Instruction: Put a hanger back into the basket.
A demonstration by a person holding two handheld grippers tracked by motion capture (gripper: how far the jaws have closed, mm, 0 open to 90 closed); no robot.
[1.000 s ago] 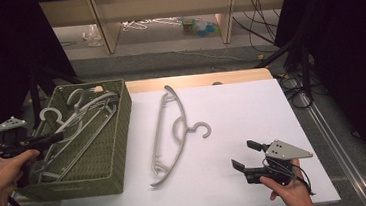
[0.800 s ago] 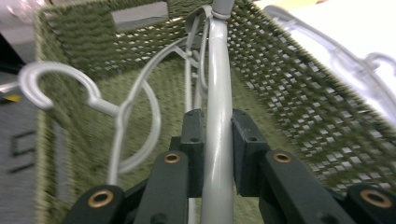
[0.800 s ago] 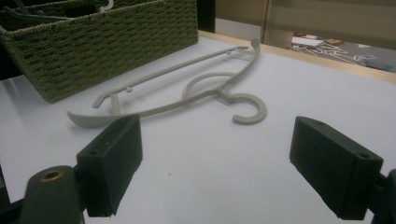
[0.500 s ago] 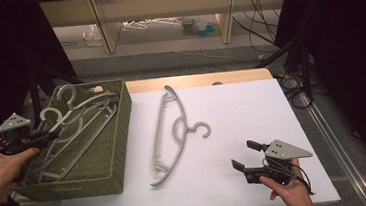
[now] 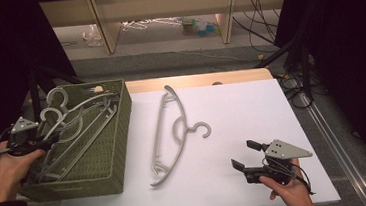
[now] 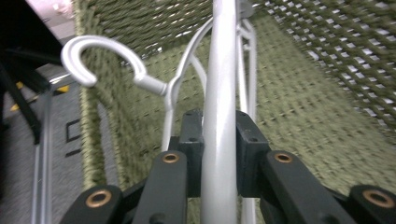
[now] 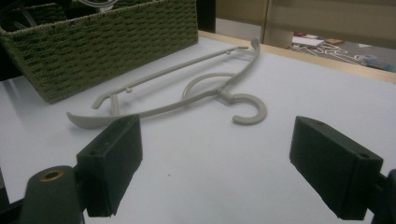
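A grey hanger [image 6: 219,93] is clamped between the closed jaws of the left gripper [image 5: 38,142], as is seen in the left gripper view, where the bar runs straight up between the two black pads and the hook curls off to the upper left. In the high view this gripper is held at the left wall of the green woven basket [image 5: 118,133], which stands at the left edge of the white table [image 5: 251,102]. The gripped hanger is not yet lifted clear: it lies among several other hangers heaped inside the basket, with hooks pointing toward the basket's far left corner. One pale hanger [image 5: 171,129] is already laid flat on the table, just to the right of the basket and apart from it, its hook turned toward the right edge. The right gripper [image 5: 248,156] is held low near the front right corner of the table, its jaws spread wide with nothing between them; in the right gripper view the laid-out hanger [image 7: 187,88] is seen ahead of it, well apart. The work is judged to be at an early stage: one hanger is out, a second is gripped, and the rest remain to be taken from the basket.
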